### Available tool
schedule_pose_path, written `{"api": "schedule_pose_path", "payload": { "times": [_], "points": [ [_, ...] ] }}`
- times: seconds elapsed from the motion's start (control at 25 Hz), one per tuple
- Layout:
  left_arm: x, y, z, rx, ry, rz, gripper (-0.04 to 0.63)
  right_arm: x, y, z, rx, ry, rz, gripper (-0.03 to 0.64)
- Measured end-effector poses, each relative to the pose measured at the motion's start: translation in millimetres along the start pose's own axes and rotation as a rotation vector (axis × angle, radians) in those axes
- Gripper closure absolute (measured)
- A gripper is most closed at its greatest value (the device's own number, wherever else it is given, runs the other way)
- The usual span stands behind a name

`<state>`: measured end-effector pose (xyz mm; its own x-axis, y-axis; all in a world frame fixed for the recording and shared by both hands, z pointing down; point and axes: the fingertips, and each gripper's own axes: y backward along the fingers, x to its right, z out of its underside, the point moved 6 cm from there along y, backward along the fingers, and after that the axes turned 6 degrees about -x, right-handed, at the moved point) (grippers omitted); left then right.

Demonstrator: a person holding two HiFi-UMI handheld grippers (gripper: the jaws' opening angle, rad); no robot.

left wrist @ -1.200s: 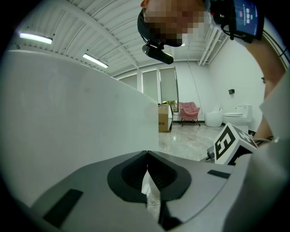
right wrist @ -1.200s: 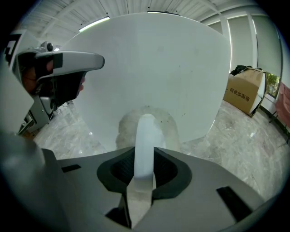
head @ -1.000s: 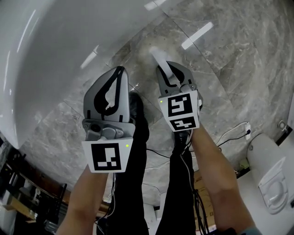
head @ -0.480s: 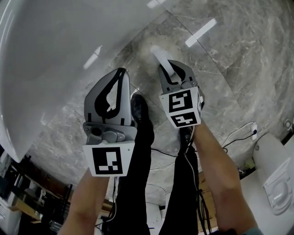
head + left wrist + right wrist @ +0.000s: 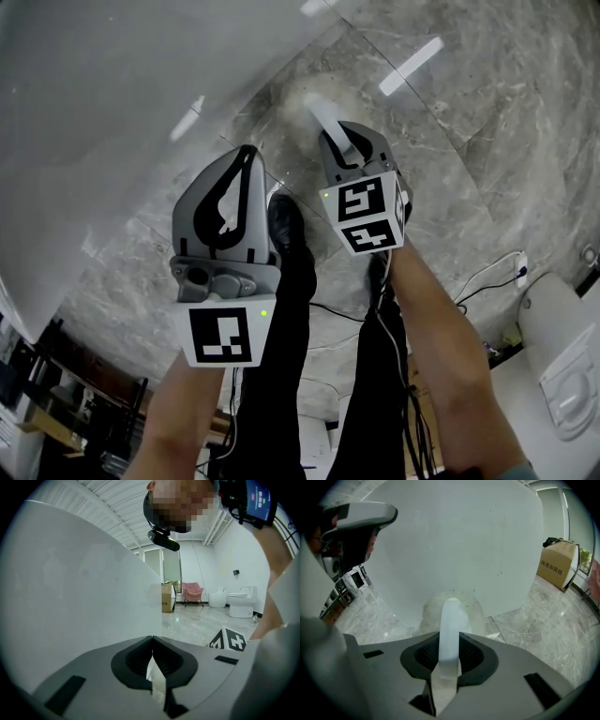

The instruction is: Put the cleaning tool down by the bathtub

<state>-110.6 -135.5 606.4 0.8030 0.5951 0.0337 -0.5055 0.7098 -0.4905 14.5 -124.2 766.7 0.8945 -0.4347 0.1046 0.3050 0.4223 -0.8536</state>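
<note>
The cleaning tool has a white handle (image 5: 450,630) and a pale fuzzy round head (image 5: 427,613). My right gripper (image 5: 450,641) is shut on the handle and points steeply down, with the head near the grey marble floor just by the white bathtub (image 5: 454,536). In the head view the handle (image 5: 323,114) sticks out past the right gripper (image 5: 349,136) toward the tub's foot (image 5: 112,112). My left gripper (image 5: 246,152) hangs beside it, jaws meeting at the tips and holding nothing. It faces the tub wall (image 5: 70,597) with its jaw tips (image 5: 151,639) together.
My dark-trousered legs and a black shoe (image 5: 281,220) stand under the grippers. Cables (image 5: 487,272) trail across the floor toward a white toilet (image 5: 562,366) at lower right. A cardboard box (image 5: 558,566) stands beyond the tub. Dark shelving (image 5: 56,394) is at lower left.
Both grippers have sunk toward the floor, the right one further, carrying the tool with it. Neither grip has changed.
</note>
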Motion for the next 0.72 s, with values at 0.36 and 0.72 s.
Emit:
{"api": "schedule_pose_path", "payload": {
  "times": [0.36,0.72],
  "points": [
    [-3.6,1.6,2.1,0.005,-0.003,-0.012,0.578,-3.0,-12.9,6.1,-0.025,0.01,-0.01,0.518],
    [-5.6,2.9,5.0,0.005,-0.005,-0.019,0.578,-7.4,-24.3,11.6,-0.043,0.031,-0.014,0.518]
  ]
}}
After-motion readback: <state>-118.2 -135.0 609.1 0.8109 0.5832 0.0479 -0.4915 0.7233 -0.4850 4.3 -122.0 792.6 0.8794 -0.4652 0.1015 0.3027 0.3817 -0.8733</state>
